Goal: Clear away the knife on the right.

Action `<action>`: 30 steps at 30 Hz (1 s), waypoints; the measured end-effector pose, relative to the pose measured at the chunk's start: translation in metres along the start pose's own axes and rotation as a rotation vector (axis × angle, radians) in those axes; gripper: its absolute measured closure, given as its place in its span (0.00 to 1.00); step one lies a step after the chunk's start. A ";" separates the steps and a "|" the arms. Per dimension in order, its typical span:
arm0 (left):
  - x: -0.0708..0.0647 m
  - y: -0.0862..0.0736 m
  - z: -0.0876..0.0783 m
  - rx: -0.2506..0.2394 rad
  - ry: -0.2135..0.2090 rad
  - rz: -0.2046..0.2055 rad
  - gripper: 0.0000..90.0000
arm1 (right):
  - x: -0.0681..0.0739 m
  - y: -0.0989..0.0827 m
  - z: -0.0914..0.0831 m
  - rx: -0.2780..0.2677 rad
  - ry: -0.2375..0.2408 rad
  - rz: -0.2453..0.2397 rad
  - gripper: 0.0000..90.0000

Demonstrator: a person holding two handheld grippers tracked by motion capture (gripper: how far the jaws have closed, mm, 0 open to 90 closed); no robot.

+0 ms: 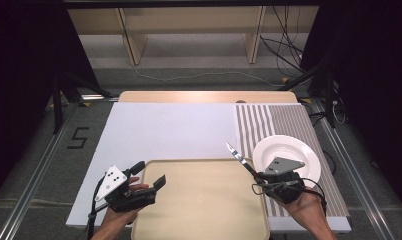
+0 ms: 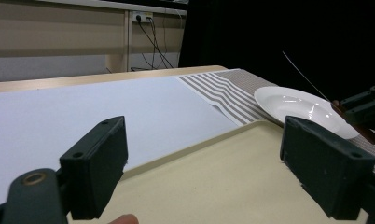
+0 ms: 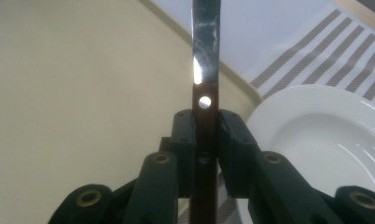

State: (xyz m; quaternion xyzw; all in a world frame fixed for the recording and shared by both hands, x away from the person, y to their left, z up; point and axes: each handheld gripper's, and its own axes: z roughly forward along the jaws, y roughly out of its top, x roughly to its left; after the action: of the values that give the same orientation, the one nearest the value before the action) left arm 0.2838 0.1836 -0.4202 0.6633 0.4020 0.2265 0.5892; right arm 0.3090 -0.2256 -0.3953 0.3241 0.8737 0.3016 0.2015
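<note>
left tongs agape; right tongs clamped.

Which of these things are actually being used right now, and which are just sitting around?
In use:
- knife, clamped in the right gripper
- beige tray, with the open left gripper over its edge
- white plate, beside the knife, probably part of it

Just there:
- striped mat under the plate
- white board
- cables behind the table
</note>
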 end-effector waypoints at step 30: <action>0.000 0.000 0.000 0.001 0.002 -0.003 0.16 | 0.032 -0.016 0.027 0.105 0.207 0.117 0.86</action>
State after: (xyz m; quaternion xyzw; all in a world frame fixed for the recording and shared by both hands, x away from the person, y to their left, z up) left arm 0.2838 0.1836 -0.4204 0.6627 0.4037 0.2259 0.5890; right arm 0.2941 -0.2031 -0.4309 0.3517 0.8841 0.2984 0.0748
